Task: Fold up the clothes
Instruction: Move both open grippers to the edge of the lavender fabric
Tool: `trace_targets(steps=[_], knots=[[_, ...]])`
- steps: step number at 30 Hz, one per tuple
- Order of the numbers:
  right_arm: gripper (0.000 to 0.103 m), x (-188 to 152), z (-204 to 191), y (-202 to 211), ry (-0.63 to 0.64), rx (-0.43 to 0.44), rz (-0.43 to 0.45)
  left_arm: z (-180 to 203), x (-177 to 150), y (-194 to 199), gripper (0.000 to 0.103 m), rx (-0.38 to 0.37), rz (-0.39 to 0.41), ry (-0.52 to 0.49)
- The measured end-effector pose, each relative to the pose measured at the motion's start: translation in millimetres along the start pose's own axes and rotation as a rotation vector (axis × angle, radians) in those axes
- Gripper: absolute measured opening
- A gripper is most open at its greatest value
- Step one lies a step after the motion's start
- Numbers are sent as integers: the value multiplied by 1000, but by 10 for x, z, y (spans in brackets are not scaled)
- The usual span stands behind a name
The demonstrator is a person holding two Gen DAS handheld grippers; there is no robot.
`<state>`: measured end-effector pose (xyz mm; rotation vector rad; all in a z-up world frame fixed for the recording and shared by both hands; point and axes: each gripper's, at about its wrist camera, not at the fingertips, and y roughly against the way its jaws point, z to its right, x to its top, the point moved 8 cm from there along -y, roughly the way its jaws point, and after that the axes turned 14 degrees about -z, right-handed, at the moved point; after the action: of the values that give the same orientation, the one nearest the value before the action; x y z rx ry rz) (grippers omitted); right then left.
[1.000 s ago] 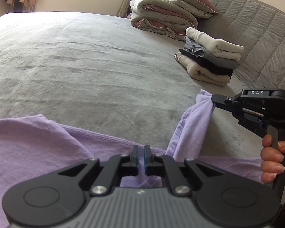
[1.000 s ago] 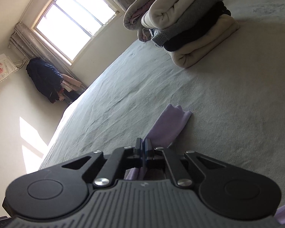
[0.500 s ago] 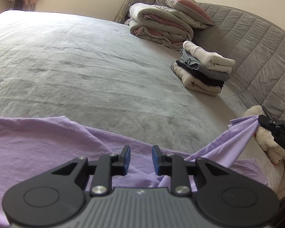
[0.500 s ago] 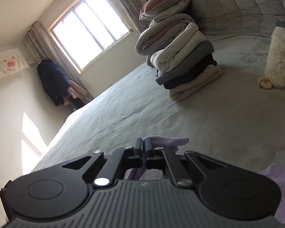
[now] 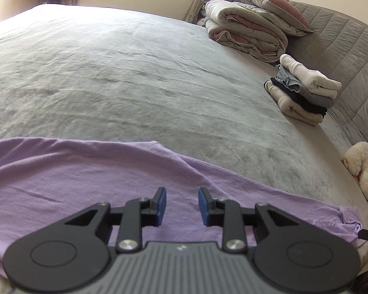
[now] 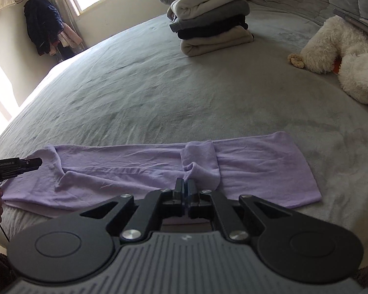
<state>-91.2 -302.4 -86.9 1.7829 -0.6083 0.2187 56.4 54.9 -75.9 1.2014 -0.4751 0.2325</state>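
Observation:
A purple garment (image 5: pixel 85 183) lies as a long band across the near edge of the grey bed (image 5: pixel 135 78). My left gripper (image 5: pixel 181 203) hovers just above it; its jaws are opening and nothing is between the blue pads. In the right wrist view the garment (image 6: pixel 257 166) has a raised fold in the middle that runs up to my right gripper (image 6: pixel 184 186). That gripper pinches the fold, and its jaws are just starting to open. The left gripper (image 6: pixel 38 163) sits at the garment's left corner. The right gripper's tip (image 5: pixel 364 234) shows beside bunched cloth.
A stack of folded clothes (image 5: pixel 304 90) stands by the quilted grey headboard (image 5: pixel 343 49), with folded duvets and a pillow (image 5: pixel 252 29) behind it. A white plush toy (image 6: pixel 343 49) lies at the bed's right side. Clothes hang (image 6: pixel 44 29) by the window.
My left gripper let go of the purple cloth and opened above it. The right gripper drew its pinched end away to the right and down, so the garment now lies stretched flat.

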Motion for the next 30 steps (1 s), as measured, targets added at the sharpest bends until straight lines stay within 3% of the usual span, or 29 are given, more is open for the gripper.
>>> trace_targets(steps=[2, 5, 6, 8, 15, 20, 24, 27, 30], knots=[[15, 23, -46, 33, 13, 4, -7, -78, 16, 22, 40, 19, -16, 13], [18, 77, -127, 123, 50, 12, 2, -148, 67, 52, 41, 27, -38, 38], [32, 90, -145, 151, 62, 24, 9, -172, 84, 62, 41, 30, -46, 47], [49, 155, -237, 161, 83, 55, 17, -171, 129, 69, 42, 23, -57, 59], [49, 485, -934, -196, 112, 247, -100, 46, 266, -96, 49, -8, -70, 45], [50, 717, -1480, -598, 89, 420, -199, -7, 305, -201, 63, -98, -75, 112], [50, 833, -1785, -1000, 68, 554, -273, -116, 350, -160, 76, -112, -36, 115], [50, 879, -1850, -1332, -20, 675, -375, -255, 345, -117, 72, -112, -14, 119], [50, 917, -1851, -1594, -100, 756, -443, -452, 341, -75, 44, -113, 19, 134]])
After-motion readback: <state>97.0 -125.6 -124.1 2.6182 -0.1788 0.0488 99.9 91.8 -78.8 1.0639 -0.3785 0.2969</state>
